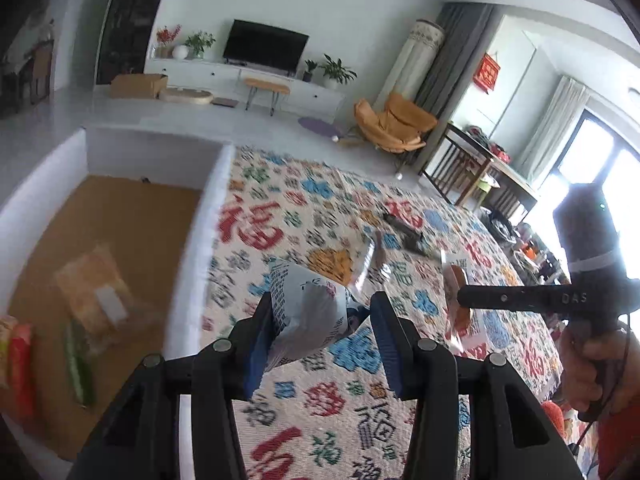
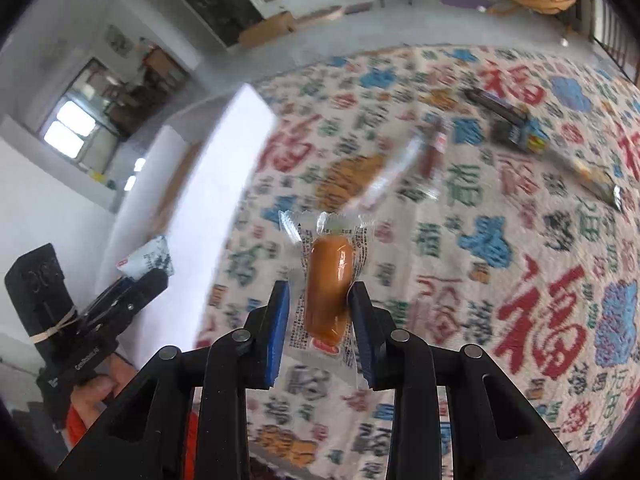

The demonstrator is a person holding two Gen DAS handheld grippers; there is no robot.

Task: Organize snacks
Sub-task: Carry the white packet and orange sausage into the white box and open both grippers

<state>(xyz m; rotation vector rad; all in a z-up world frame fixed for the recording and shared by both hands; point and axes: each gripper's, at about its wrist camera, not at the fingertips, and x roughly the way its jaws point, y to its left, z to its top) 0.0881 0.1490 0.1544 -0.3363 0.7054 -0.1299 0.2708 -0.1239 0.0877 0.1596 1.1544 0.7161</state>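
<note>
My left gripper (image 1: pixel 322 308) is shut on a white and grey printed snack pouch (image 1: pixel 308 320), held up above the patterned tablecloth (image 1: pixel 320 404). In the right wrist view the same gripper (image 2: pixel 160 276) shows at the left with the pouch (image 2: pixel 150 258) in its tips. My right gripper (image 2: pixel 320 292) is shut on an orange sausage in a clear printed wrapper (image 2: pixel 328 280), also lifted off the cloth. From the left wrist view it (image 1: pixel 460 298) reaches in from the right, a hand behind it. A white-walled box (image 1: pixel 200 264) with a brown floor stands to the left.
In the box lie a yellowish pack (image 1: pixel 92 292), a green stick (image 1: pixel 80 364) and a red pack (image 1: pixel 18 360). On the cloth lie a clear-wrapped sausage stick (image 2: pixel 432 152), a dark bar (image 2: pixel 500 108), a blue pack (image 2: pixel 528 136) and a long thin stick (image 2: pixel 592 176).
</note>
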